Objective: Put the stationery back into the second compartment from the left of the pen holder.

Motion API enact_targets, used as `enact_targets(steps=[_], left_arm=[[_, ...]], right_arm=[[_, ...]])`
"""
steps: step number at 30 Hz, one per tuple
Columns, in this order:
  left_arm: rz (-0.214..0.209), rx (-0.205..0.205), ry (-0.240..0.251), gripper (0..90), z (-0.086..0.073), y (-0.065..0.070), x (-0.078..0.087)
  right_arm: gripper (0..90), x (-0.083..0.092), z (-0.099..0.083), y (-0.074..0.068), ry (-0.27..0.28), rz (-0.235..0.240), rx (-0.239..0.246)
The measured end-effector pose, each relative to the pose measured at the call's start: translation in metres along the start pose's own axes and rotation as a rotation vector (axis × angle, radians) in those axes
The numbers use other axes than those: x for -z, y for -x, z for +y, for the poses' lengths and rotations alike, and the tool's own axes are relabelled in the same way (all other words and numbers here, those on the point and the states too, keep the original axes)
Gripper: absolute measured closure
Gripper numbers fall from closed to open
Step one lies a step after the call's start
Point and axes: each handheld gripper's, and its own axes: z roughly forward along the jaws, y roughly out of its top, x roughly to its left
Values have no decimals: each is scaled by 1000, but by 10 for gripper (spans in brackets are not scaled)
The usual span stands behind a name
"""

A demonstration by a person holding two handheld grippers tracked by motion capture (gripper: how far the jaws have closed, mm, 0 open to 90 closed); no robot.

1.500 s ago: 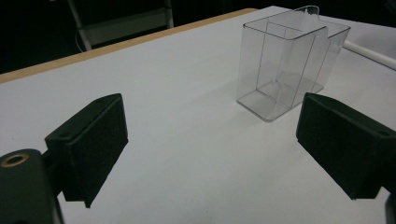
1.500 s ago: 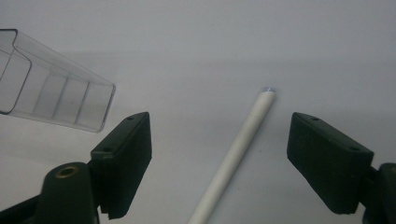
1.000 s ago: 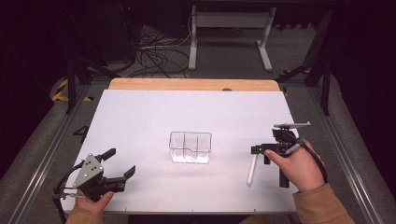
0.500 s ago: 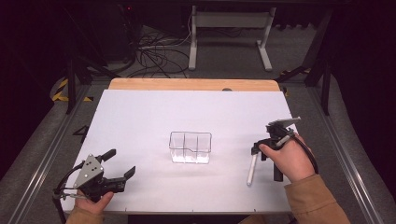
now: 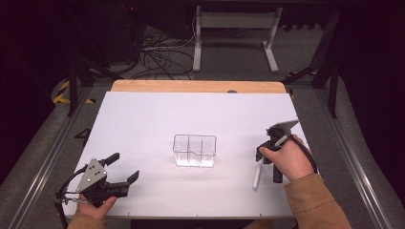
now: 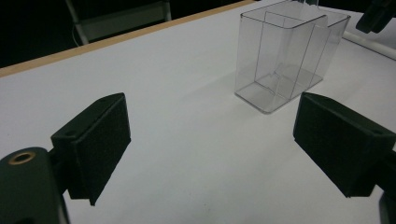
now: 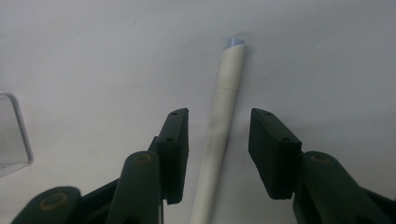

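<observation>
1. Tabletop [image 5: 143, 124]: white sheet across the middle of the high view, with a bare wooden strip [image 5: 191, 86] along its upper edge. Beyond that, in the upper part of the frame, a dark floor with a tangle of cables [image 5: 157, 55] at upper left and a pale metal stand [image 5: 234, 33] at upper centre.
2. Clear container [image 5: 194, 150]: transparent plastic box, open at the top, divided by inner walls, standing upright at the centre of the high view. It sits between the two tools and touches neither. In the left gripper view it appears at upper right [image 6: 287, 51], nothing lying between it and the jaws.
3. Left tool [image 5: 123, 169]: lower left of the high view, held in a hand at the bottom edge, grey plate on top. Jaws spread wide with nothing between them; the left gripper view shows both black pads [image 6: 95, 142] far apart over bare white surface.
4. Right tool [image 5: 262, 155]: right of centre in the high view, gripped by a hand [image 5: 286, 160] in a tan sleeve [image 5: 317, 205], pointing down at the tabletop. Jaws parted, one either side of the pen, neither pad touching it in the right gripper view.
5. White pen [image 5: 257, 175]: slim, pale cylinder lying flat on the tabletop, lower right of the high view, well apart from the container. In the right gripper view [image 7: 224, 116] it runs from bottom centre up between the jaws, its bluish end towards the top.
</observation>
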Motion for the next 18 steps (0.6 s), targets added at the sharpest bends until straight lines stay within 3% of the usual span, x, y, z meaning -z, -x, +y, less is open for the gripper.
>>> enact_targets(steps=[9, 18], left_arm=[[1, -5, -5, 120, 0, 1, -1], [2, -9, -9, 120, 0, 2, -1]], right_arm=[[642, -8, -2, -7, -52, -43, -29], [741, -15, -2, -12, -70, -99, -28]])
